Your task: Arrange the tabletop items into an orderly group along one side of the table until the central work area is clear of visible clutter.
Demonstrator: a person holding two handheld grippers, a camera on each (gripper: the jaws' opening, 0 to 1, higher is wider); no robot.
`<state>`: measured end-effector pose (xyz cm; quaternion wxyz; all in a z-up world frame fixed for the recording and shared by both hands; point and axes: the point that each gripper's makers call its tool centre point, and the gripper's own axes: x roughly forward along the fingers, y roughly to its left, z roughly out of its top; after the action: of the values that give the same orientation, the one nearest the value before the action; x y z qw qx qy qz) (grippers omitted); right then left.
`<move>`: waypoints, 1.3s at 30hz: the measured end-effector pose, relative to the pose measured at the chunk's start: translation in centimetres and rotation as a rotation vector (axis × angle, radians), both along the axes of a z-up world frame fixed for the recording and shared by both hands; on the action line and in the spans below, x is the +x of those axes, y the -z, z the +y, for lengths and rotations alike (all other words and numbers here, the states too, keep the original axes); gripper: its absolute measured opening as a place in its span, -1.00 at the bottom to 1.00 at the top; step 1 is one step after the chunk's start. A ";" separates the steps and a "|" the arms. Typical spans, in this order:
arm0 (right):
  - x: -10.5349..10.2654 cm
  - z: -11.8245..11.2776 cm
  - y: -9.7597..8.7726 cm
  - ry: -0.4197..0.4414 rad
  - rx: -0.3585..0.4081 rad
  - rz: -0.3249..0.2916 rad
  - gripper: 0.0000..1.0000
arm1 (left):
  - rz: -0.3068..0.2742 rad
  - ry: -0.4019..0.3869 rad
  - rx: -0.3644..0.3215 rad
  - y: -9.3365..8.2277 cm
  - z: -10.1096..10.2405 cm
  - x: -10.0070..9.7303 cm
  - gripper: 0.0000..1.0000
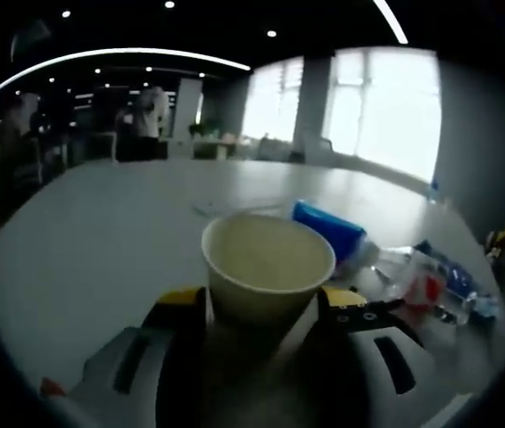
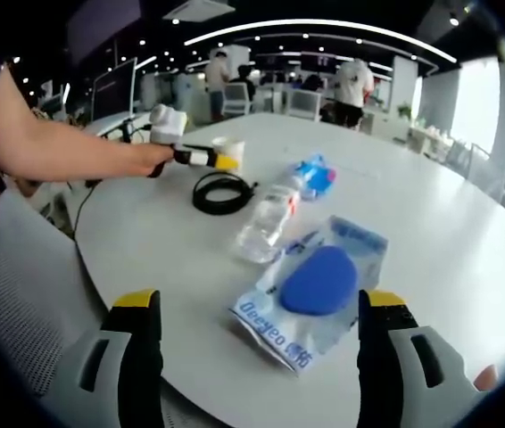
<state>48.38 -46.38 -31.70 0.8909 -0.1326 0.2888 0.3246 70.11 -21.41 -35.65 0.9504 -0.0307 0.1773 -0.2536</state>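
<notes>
Left gripper view dim, underexposed; windows [image 1: 386,107] beyond the table [image 1: 101,241] blown out to white, so things nearer the camera go murky. Paper cup [image 1: 269,267] before them soft, possibly motion blur. Ceiling spots and a curved light strip [image 1: 119,58] above the table glow without lighting much.

Right gripper view brighter, evenly lit from overhead strips [image 2: 324,25]; tabletop [image 2: 431,214] pale with mild sheen. Plastic packet [image 2: 310,294] fairly sharp. Fisheye bending strong toward table edges; background people hazy.

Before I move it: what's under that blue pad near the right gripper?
The blue pad lies on a clear printed plastic bag on the white table. What's beneath the pad is covered.
</notes>
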 end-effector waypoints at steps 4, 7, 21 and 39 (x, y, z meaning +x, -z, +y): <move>0.0 0.0 -0.1 0.000 0.001 -0.004 0.82 | 0.004 -0.006 -0.004 0.0 0.1 -0.2 0.04; 0.0 0.0 -0.1 0.000 0.003 -0.006 0.82 | 0.010 -0.012 -0.003 0.1 0.3 -0.5 0.06; 0.0 0.2 -0.6 -0.004 0.019 -0.021 0.82 | 0.007 -0.030 0.013 -1.1 1.5 -2.3 0.07; 0.0 0.6 -1.4 -0.017 0.039 -0.050 0.82 | 0.009 -0.031 0.024 -2.2 1.8 -5.9 0.05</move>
<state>48.40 -45.83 -30.32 0.8975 -0.1258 0.2589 0.3342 64.19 -19.64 -33.43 0.9538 -0.0232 0.1840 -0.2363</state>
